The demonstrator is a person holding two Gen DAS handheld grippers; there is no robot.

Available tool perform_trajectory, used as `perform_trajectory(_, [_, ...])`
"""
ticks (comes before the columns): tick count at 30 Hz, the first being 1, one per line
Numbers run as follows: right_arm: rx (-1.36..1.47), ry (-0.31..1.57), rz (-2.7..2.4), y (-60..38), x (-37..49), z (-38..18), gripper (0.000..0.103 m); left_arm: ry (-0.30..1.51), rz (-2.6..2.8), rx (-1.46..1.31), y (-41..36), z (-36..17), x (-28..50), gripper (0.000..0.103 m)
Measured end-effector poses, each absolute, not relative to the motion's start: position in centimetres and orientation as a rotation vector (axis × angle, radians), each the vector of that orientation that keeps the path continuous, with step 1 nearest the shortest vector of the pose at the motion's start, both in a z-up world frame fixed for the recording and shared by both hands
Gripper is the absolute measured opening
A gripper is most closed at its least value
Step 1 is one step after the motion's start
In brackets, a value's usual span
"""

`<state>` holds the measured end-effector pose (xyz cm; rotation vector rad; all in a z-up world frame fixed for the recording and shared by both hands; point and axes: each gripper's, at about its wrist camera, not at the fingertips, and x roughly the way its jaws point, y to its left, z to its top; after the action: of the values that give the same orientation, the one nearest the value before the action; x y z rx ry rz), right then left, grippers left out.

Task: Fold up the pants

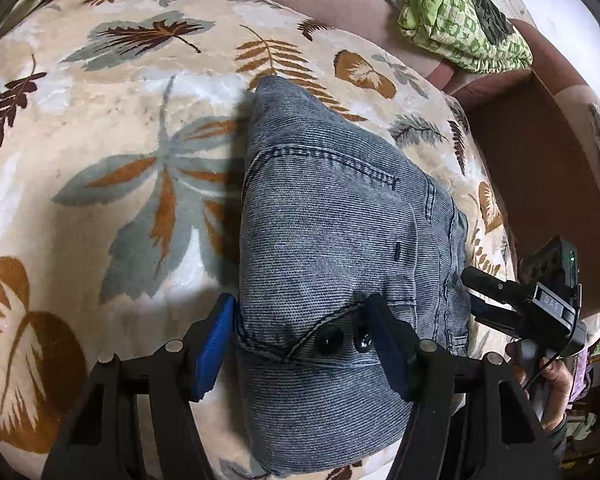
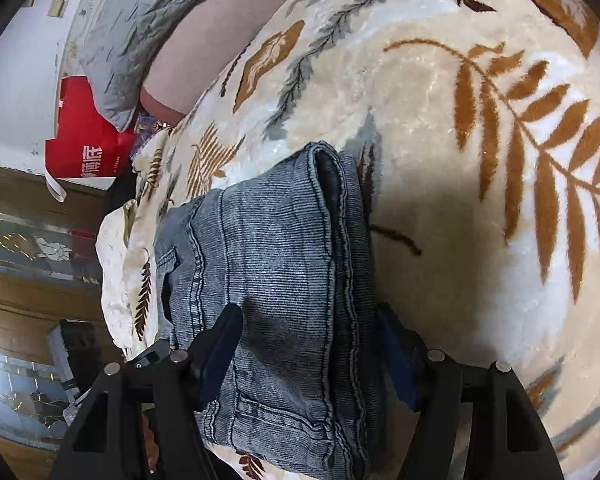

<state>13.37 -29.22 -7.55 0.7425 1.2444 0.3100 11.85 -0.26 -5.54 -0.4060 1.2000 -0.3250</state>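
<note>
**Folded Denim Bundle Between Both Sets of Tongs**

Nearest the left wrist camera we see the left gripper (image 1: 300, 320), its black arms running off the lower frame edge so that the handle is cut off. Its jaws stand spread, one blue-padded finger on each side of the pants (image 1: 332, 240); we cannot tell whether the pads press the cloth. The pants lie folded into a compact stack near the blanket's (image 1: 112, 128) edge. Ribbed, faded blue denim with darker double stitching forms the top layer. Two dark round buttons (image 1: 329, 339) sit close to the right finger, partly shadowed.

From the right wrist view, the right gripper (image 2: 308, 344) is likewise spread, straddling the bundle (image 2: 268, 264). Its far finger is partly hidden behind the stacked seam edges, so contact there is unclear. The layered fold edges show as parallel hems along the bundle's right side.

We note the blanket (image 2: 440, 128) is plush, cream, printed with brown, rust and grey-green leaves. At the frame margins, fisheye distortion compresses the following items:

- a green patterned cloth (image 1: 460, 20), crumpled, beyond the blanket's far edge;
- a red box (image 2: 88, 136) with white lettering, partly covered by a grey quilted pillow (image 2: 140, 28).
</note>
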Motion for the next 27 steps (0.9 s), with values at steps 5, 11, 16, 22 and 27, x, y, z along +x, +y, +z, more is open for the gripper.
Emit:
perform_trajectory(5, [0.732,1.255,0.289,-29.7,13.4,-7.3,0.070,1.192,-0.335,-0.406,-0.2,-5.6,12.1,0.068])
perform_trajectory(11, [0.726,1.275,0.283,-29.8,13.8,-7.6,0.070,1.218,-0.375,-0.482,0.2,-6.4,12.8,0.071])
perform_trajectory(16, [0.703,1.297,0.325,-28.2,14.9,-7.9,0.073,1.244,-0.374,-0.513,-0.1,-6.7,13.4,0.072])
perform_trajectory(22, [0.588,1.305,0.320,-26.4,14.9,-7.4,0.058,1.234,-0.374,-0.438,-1.0,-6.6,13.3,0.054])
perform_trajectory(27, [0.462,1.269,0.295,-24.7,14.1,-5.7,0.027,1.196,-0.363,-0.360,-1.6,-5.4,12.8,0.031])
